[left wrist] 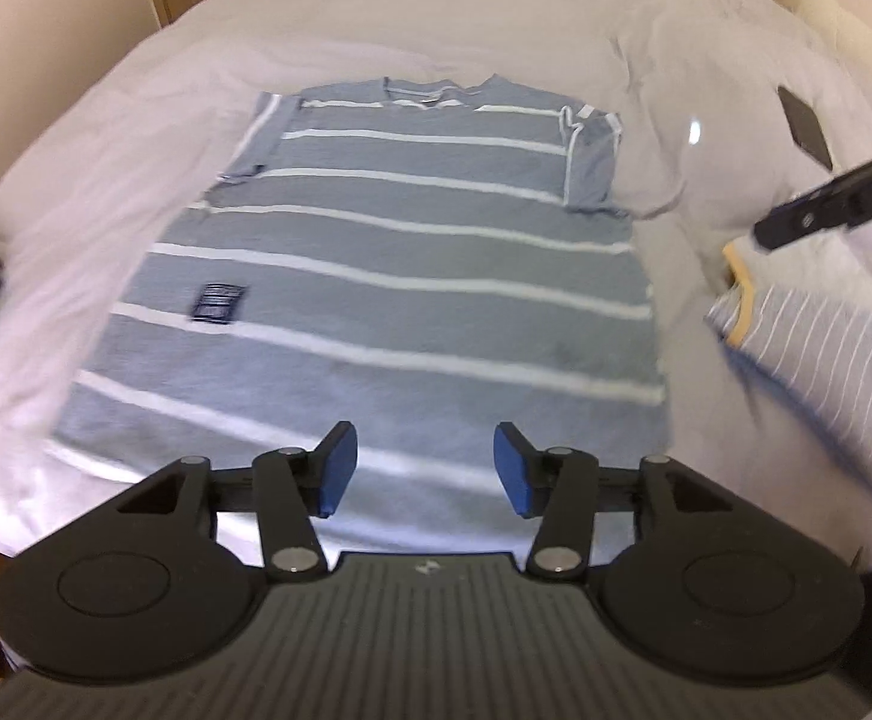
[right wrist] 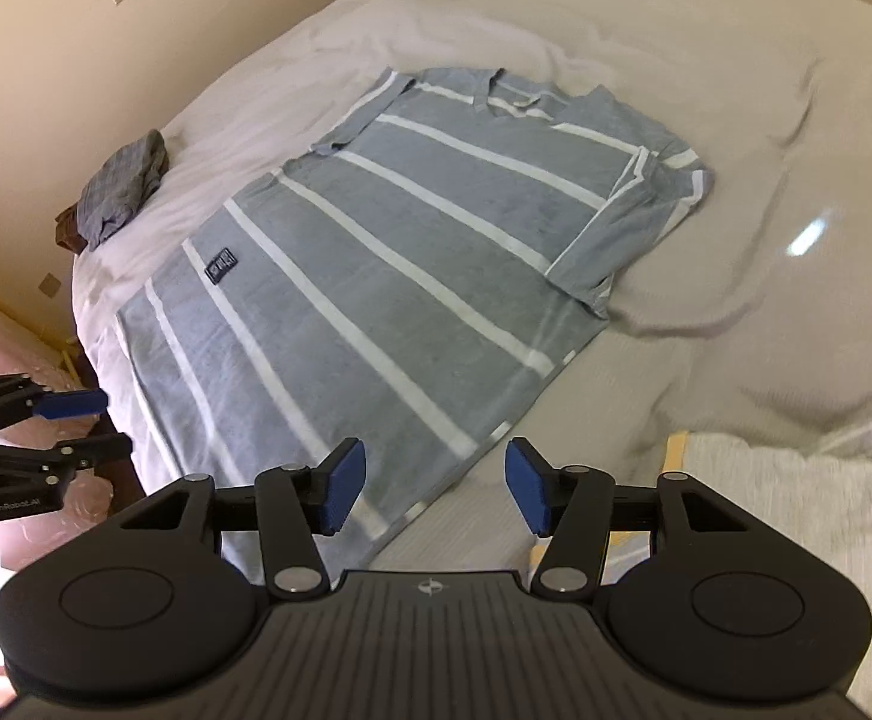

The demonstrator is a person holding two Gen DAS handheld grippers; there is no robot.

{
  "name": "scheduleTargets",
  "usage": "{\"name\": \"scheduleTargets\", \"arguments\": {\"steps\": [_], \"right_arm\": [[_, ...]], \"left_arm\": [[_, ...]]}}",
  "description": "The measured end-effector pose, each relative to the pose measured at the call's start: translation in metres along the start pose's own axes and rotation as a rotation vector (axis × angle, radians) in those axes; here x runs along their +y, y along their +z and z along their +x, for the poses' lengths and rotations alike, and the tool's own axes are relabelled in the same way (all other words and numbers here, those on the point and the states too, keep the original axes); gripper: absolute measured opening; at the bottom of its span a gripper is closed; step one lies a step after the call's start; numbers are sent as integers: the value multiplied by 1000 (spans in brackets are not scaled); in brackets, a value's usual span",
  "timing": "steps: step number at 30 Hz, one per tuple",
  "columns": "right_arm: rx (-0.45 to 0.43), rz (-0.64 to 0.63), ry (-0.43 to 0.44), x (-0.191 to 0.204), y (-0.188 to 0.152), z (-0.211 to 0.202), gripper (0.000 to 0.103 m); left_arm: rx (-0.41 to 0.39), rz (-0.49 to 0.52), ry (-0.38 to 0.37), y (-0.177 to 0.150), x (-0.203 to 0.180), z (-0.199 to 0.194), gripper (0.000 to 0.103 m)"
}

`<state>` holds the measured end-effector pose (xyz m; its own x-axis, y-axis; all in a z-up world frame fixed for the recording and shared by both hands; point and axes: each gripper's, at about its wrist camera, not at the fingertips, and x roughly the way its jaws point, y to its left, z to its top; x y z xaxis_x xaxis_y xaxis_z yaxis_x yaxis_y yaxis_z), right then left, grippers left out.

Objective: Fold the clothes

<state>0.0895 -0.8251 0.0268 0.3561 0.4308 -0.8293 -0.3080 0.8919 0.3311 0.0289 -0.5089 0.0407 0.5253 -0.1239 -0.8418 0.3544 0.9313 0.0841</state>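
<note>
A: Blue pads come first, nearest the lens. The left claw [left wrist: 426,468] is spread wide with nothing in it, hanging over the hem of the shirt [left wrist: 388,276], and the right claw [right wrist: 435,485] is just as wide and bare over the hem's right corner

B: Why there, would you say?

A: My guess is that a hem corner each is the natural grip for a lengthwise fold, and open jaws suit a thin edge on a soft bed [left wrist: 136,138]

B: And the shirt itself?

A: Flat, front up, in the middle of the bed, hem towards us and collar away. Both short sleeves are turned in over the body, which squares it off. That could be mid-fold, or just how it was spread; I can't tell which

B: Anything beside it?

A: To the right, close by, a pinstriped garment [right wrist: 796,480] with a yellow edge lies apart from the shirt; whether it is folded I can't say. Further off on the left, near the bed's edge, sits a dark checked bundle [right wrist: 124,186], well clear

B: So the middle is left to one garment

A: That is how it looks
</note>
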Motion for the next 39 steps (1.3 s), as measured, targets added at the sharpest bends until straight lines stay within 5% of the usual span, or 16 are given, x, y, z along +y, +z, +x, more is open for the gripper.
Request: {"name": "scheduleTargets", "arguments": {"steps": [3, 8, 12, 15, 22, 31, 39], "right_arm": [[-31, 4, -41, 21, -7, -10, 65], [-63, 43, -137, 60, -23, -8, 66], [-86, 88, -244, 110, -43, -8, 68], [-85, 104, -314, 150, -60, -7, 73], [-43, 33, -326, 217, -81, 9, 73], [-40, -28, -252, 250, -90, 45, 73], [10, -74, -330, 272, -97, 76, 73]], "left_arm": [[-21, 65, 10, -8, 27, -9, 67], [-81, 207, -8, -26, 86, -12, 84], [-115, 417, -35, -45, 131, -13, 92], [-131, 589, -38, -60, 154, -14, 93], [-129, 929, 21, -90, 179, 1, 89], [-123, 1147, 47, -111, 204, 39, 78], [-177, 1341, 15, -126, 230, 96, 69]]}}
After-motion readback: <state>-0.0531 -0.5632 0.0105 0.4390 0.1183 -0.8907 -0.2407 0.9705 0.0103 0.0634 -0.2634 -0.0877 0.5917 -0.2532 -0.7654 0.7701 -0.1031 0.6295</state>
